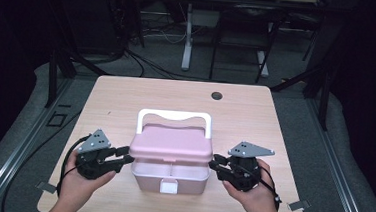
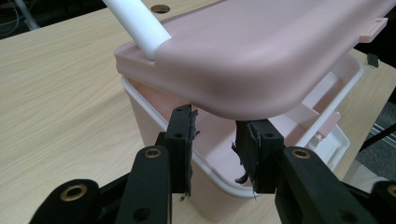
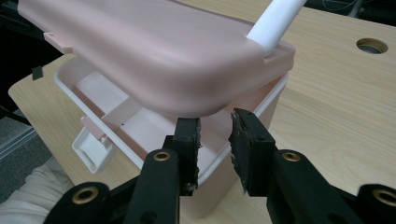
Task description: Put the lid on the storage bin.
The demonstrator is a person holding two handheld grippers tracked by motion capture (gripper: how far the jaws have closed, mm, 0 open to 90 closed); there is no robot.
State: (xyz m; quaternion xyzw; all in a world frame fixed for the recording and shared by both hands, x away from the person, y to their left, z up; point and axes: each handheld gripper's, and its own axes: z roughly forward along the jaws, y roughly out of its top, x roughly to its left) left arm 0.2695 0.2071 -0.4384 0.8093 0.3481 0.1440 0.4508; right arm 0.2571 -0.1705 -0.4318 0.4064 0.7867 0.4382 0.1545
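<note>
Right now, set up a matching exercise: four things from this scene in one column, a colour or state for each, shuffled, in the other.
Things:
1. lid
2. handle
3. latch
4. left claw

States:
a. white, arched at the box's far side
b. open, at the lid's edge
c. pink, raised at the front
d. white, hanging unfastened on the front wall

Pairs: 1-c, 2-a, 3-d, 4-b

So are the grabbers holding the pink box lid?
Not gripping: both the left gripper and right gripper are open, tips under the raised lid's side edges, seemingly propping it.
</note>
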